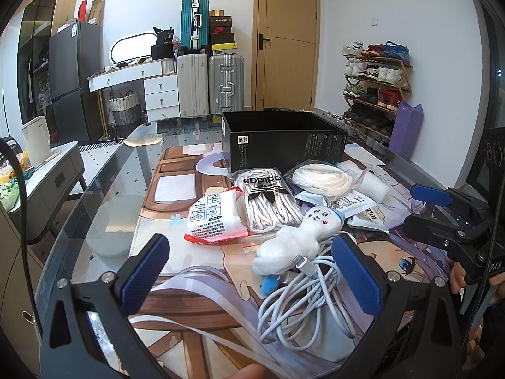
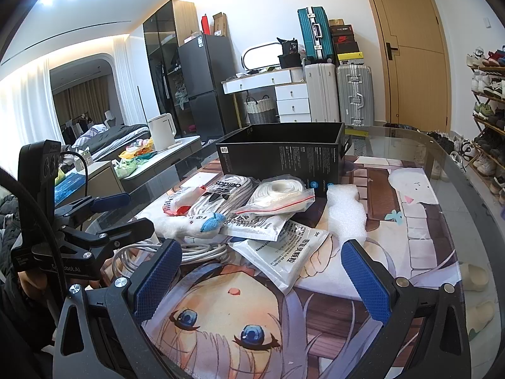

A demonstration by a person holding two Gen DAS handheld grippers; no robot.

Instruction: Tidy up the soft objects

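The left tongs (image 1: 249, 271) are hanging released over the near part of the glass-topped surface (image 1: 110, 195), their blue-padded fingers (image 1: 145, 271) spread wide. Between them is lying a small white plush doll with a drawn face and blue tips (image 1: 293, 237), resting on top of a loose coil of white charging cable (image 1: 303, 300); neither finger is touching the doll. The right tongs (image 2: 262, 278) are also standing released, hovering over the printed cartoon mat (image 2: 221, 309) with nothing between their pads, just short of a flat white paper sachet with dark print (image 2: 284, 255).

Toward the far edge of the surface an open black cardboard box (image 1: 284, 142) is sitting upright. In front of it the soft things are lying in a heap: a clear bag of white laces with a black adidas logo (image 1: 268, 199), a clear zip bag holding a coil of cream cord (image 1: 322, 178), a red-and-white printed packet (image 1: 214, 218) at the left of the heap, and a block of white foam (image 2: 345, 211) at the right, just beside the box. The doll is lying at the near end of this heap, touching the lace bag's lower end.
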